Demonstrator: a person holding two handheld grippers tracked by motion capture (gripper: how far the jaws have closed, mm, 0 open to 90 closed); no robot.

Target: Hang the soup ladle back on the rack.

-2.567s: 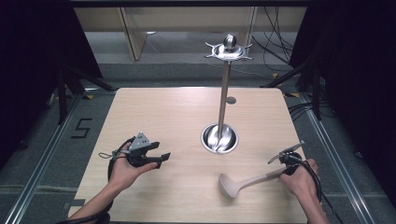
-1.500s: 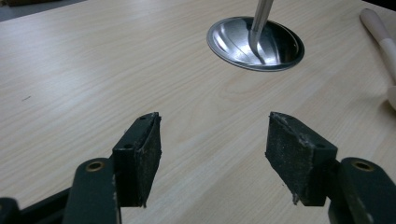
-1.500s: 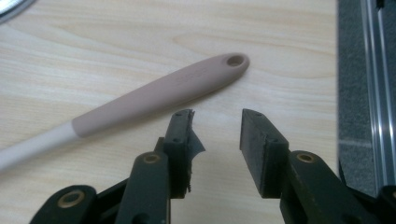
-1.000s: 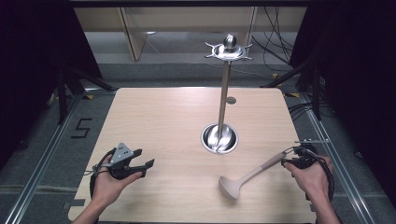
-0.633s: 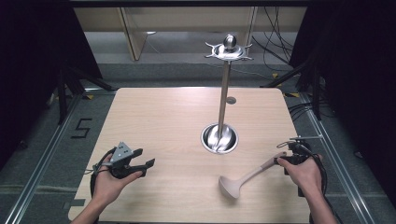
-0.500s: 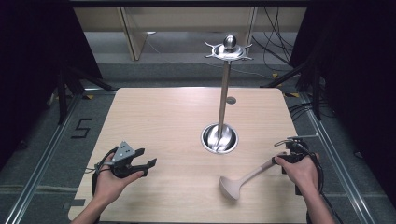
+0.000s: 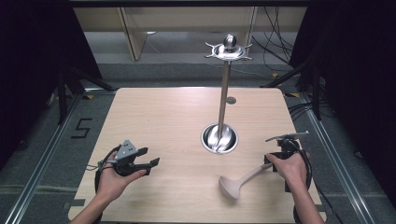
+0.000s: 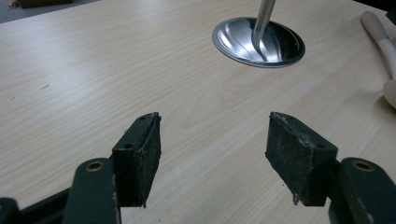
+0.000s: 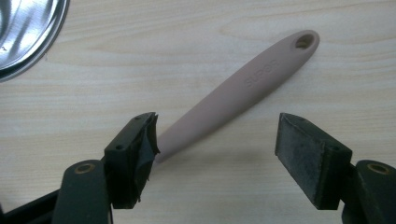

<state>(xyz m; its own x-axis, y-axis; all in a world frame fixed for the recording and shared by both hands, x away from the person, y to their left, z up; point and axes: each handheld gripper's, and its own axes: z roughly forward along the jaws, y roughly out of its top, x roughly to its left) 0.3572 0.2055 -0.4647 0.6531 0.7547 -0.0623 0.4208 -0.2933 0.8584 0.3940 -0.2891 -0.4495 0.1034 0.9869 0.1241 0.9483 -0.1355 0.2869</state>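
The pale pink ladle (image 7: 243,180) lay flat on the wooden tabletop (image 7: 187,112), at about five o'clock from the steel stand (image 7: 220,135), its bowl toward the near edge and its handle running up toward two o'clock. The right gripper (image 7: 275,161) sat over the handle's end, held in the person's right hand (image 7: 289,169). In the right gripper view the ladle (image 9: 243,88) ran between the fingers (image 9: 135,154), which had just been opening and stood released and wide apart (the handle passed just beside the left one, clear of the right one), with the hanging hole at the one o'clock end. The left gripper (image 7: 147,163) rested near the tabletop's near-left part, at about eight o'clock from the stand, well apart from the ladle. Its fingers (image 8: 140,158) were released too, spread wide over bare wood, the stand's round base (image 8: 259,42) ahead at one o'clock.
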